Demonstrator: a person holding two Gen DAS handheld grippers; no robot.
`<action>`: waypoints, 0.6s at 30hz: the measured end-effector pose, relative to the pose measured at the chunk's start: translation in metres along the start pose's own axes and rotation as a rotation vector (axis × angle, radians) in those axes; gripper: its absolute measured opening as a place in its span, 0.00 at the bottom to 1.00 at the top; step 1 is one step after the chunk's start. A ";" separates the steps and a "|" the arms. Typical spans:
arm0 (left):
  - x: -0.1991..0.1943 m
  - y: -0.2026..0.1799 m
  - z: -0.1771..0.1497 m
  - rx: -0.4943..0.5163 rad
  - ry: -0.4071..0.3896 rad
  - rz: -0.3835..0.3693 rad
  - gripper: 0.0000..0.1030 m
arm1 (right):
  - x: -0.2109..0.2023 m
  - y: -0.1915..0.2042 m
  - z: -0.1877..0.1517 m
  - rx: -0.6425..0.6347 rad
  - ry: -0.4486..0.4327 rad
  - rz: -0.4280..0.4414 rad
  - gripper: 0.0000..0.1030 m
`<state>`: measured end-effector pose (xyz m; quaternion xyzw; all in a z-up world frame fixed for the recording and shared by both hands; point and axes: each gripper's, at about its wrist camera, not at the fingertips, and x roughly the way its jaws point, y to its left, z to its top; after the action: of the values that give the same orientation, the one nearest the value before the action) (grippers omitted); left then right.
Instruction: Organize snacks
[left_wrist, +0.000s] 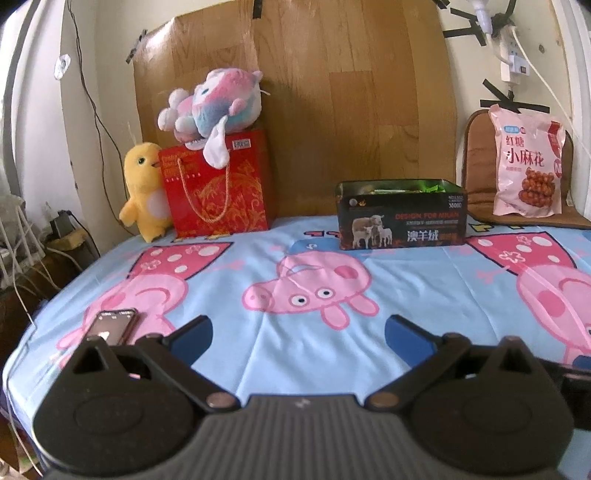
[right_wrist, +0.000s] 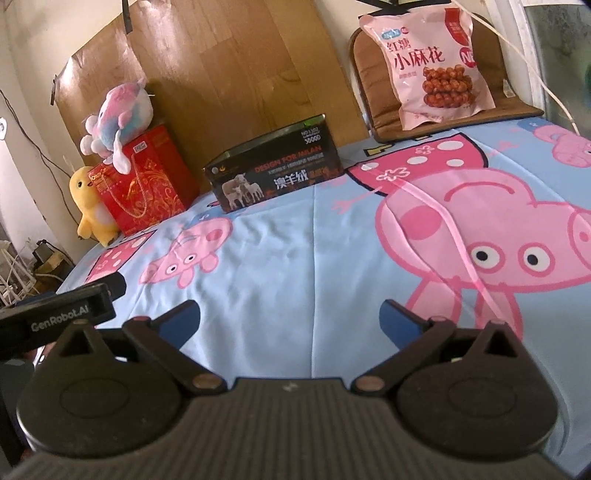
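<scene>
One pink snack bag stands upright, leaning against brown cushion.

The surface wears a light blue cloth printed with pink cartoon pigs and pink white-spotted dresses. The box is black with white sheep, orange and white lettering. The snack bag is pale pink with red characters and brown twists pictured. The gift bag is red with gold scrollwork and a gold cord. One plush toy is yellow with a white belly; the other plush is mottled pink, blue and white. Both grippers' fingers are blue on black arms
</scene>
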<state>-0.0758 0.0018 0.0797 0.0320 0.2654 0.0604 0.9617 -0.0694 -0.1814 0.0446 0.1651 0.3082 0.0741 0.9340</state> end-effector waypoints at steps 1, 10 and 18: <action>0.001 0.001 0.000 -0.008 0.008 -0.012 1.00 | 0.000 0.000 0.000 0.000 0.001 0.000 1.00; 0.001 0.004 -0.001 -0.014 0.032 -0.082 1.00 | 0.002 -0.002 0.000 -0.005 0.000 0.001 1.00; 0.001 0.002 -0.002 -0.002 0.043 -0.073 1.00 | -0.001 0.000 -0.001 -0.042 -0.016 -0.005 1.00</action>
<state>-0.0761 0.0038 0.0774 0.0197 0.2869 0.0261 0.9574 -0.0707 -0.1813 0.0447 0.1452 0.2993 0.0767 0.9399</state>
